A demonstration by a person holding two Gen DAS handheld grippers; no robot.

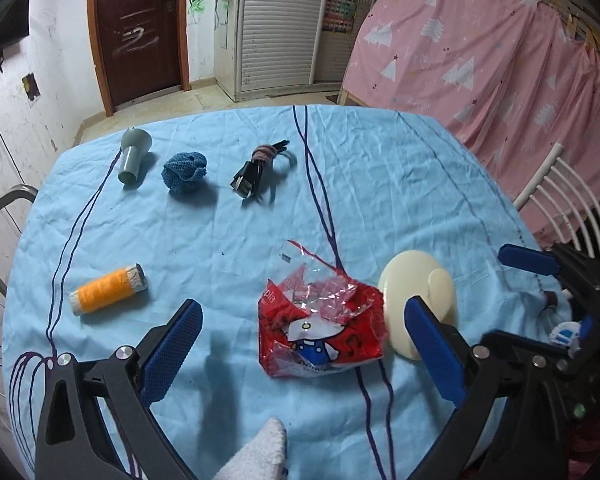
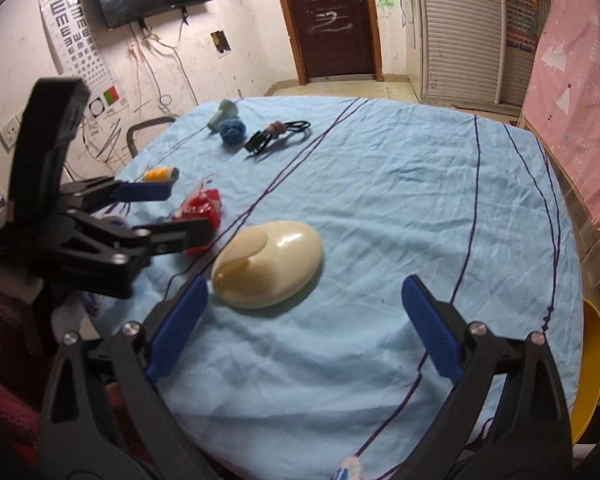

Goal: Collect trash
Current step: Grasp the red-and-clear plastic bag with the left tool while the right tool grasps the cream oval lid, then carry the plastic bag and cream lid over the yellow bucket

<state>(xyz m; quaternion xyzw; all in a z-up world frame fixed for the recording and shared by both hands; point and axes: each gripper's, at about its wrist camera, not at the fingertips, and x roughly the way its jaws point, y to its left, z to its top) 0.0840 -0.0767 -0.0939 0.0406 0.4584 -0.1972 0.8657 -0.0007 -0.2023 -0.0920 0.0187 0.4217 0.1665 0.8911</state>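
A crumpled red plastic wrapper (image 1: 320,328) with a cartoon print lies on the light blue tablecloth (image 1: 380,184). My left gripper (image 1: 306,346) hangs open just above and short of it, with a blue finger on either side and no contact. In the right wrist view the wrapper (image 2: 204,206) lies just past the left gripper (image 2: 172,212). My right gripper (image 2: 304,320) is wide open and holds nothing. It sits near the table's front edge, with a cream oval object (image 2: 268,268) just ahead of its left finger.
An orange thread spool (image 1: 108,288), a blue knitted ball (image 1: 184,174), a bundled black cable (image 1: 260,168) and a grey-green funnel-shaped piece (image 1: 134,154) lie farther back. A white chair back (image 1: 560,200) stands at the right, a grey chair (image 1: 4,208) at the left, and a yellow seat (image 2: 592,360).
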